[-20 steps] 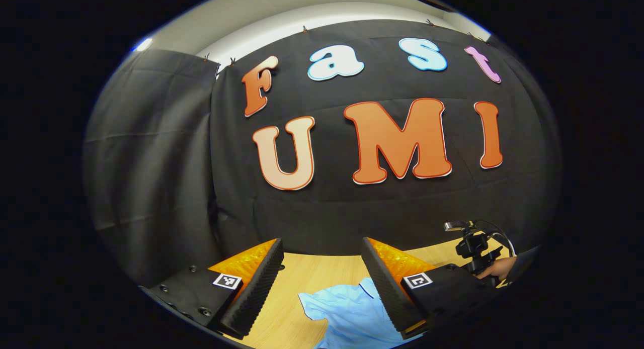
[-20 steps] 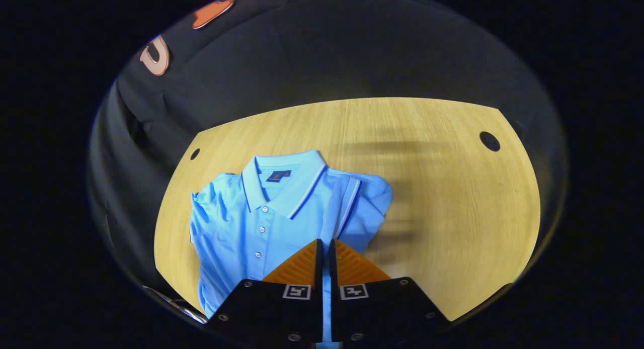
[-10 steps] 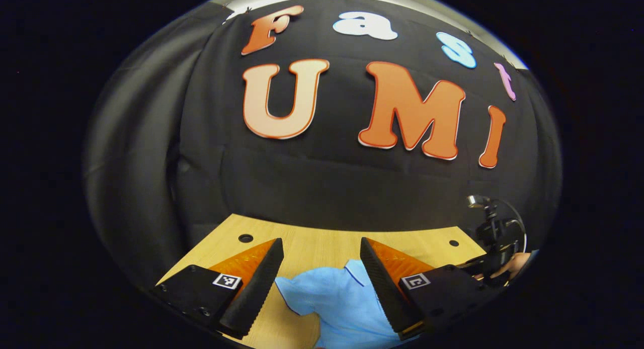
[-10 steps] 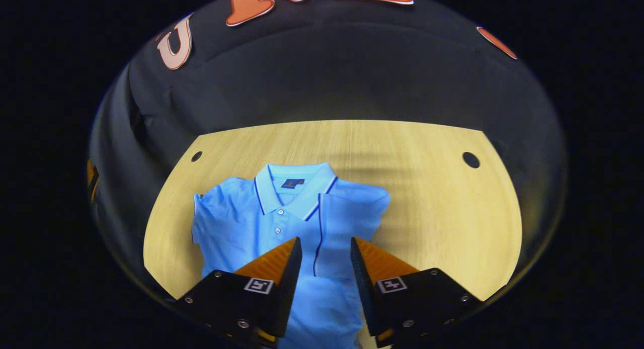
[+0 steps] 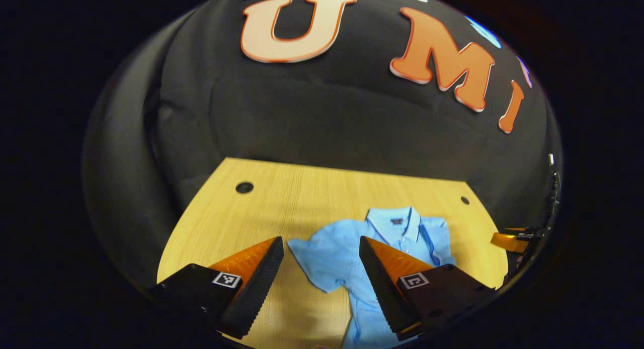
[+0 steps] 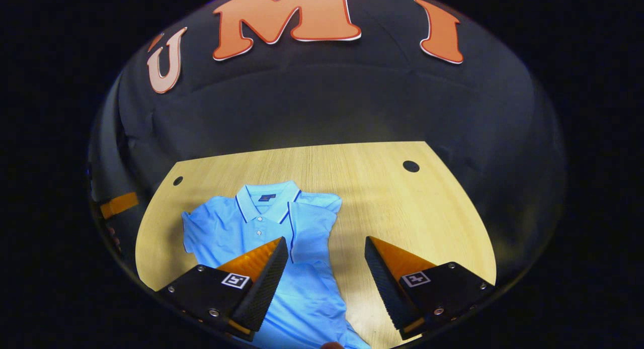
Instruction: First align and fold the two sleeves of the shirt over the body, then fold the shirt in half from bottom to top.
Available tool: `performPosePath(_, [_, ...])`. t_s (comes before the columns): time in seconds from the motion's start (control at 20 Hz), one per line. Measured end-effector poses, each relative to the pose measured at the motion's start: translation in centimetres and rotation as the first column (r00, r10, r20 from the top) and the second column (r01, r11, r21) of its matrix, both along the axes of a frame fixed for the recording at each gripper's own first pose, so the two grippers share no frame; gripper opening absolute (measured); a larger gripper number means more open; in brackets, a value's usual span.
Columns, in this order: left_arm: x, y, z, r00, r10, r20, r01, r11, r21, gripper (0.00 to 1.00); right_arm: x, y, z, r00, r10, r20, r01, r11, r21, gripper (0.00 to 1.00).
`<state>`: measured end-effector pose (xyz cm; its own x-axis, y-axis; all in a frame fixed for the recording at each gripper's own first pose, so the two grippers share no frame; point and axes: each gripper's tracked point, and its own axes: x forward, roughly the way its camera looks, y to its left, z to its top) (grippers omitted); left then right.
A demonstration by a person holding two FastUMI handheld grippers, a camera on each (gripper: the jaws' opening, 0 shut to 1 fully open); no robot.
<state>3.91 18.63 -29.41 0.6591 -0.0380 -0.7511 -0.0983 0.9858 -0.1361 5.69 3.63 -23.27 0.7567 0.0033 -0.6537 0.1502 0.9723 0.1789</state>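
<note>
Fingers of both grippers stand spread wide apart with nothing between them, each pair held above the scene. The left gripper (image 5: 321, 268) looks down on a light blue polo shirt (image 5: 372, 253) lying face up on a pale wooden tabletop (image 5: 282, 198), collar toward the far edge. The right gripper (image 6: 326, 268) hangs over the same shirt (image 6: 261, 233), which sits toward the left of the tabletop (image 6: 402, 213) in the right gripper view.

One sleeve, the right-hand one in the right gripper view (image 6: 309, 228), already lies folded flat over the chest, its dark-trimmed edge running beside the button placket. The other sleeve (image 5: 314, 256) spreads out to the left on the wood, unfolded, and lies between the left fingers in the left gripper view.

Judging by its look, the shirt is thin, soft knit: light, limp, likely to sag and wrinkle when lifted, and prone to drag its lower layers along. A sound place to take hold would be the outer hem of the spread sleeve, pinching one layer only, then laying it across the body to match the first. The bottom hem is cut off at the near edge of both views.
</note>
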Motion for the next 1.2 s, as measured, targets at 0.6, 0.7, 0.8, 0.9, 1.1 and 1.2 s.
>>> performPosePath(0.6, [0.8, 0.2, -11.4, 0.937, 0.015, -0.349, -0.036, 0.998, -0.055, 1.0, -6.2, -3.7, 3.8, 0.991, -0.076, 0.106, 0.088, 0.99, -0.114, 0.99])
performPosePath(0.7, [0.7, 0.7, -13.3, 0.916, 0.028, -0.4, -0.042, 0.999, -0.026, 0.98, -6.9, -4.2, 3.9, 0.99, -0.085, 0.114, 0.098, 0.989, -0.115, 0.99])
performPosePath(0.8, [0.6, 0.7, -14.7, 0.897, 0.034, -0.441, -0.047, 0.999, -0.017, 0.98, -7.5, -4.5, 4.0, 0.99, -0.085, 0.116, 0.098, 0.988, -0.119, 0.99])
performPosePath(0.9, [0.5, 0.7, -16.2, 0.876, 0.044, -0.48, -0.049, 0.999, 0.002, 0.98, -8.1, -4.8, 4.0, 0.99, -0.08, 0.113, 0.095, 0.987, -0.132, 0.99])
performPosePath(1.1, [0.2, 0.7, -18.2, 0.839, 0.057, -0.541, -0.041, 0.998, 0.042, 0.91, -9.2, -5.2, 3.8, 0.991, -0.076, 0.106, 0.091, 0.985, -0.149, 0.99])
performPosePath(1.2, [0.9, 0.2, -18.2, 0.839, 0.033, -0.543, -0.005, 0.999, 0.052, 0.8, -10.0, -5.3, 3.7, 0.991, -0.083, 0.101, 0.097, 0.985, -0.145, 0.99])
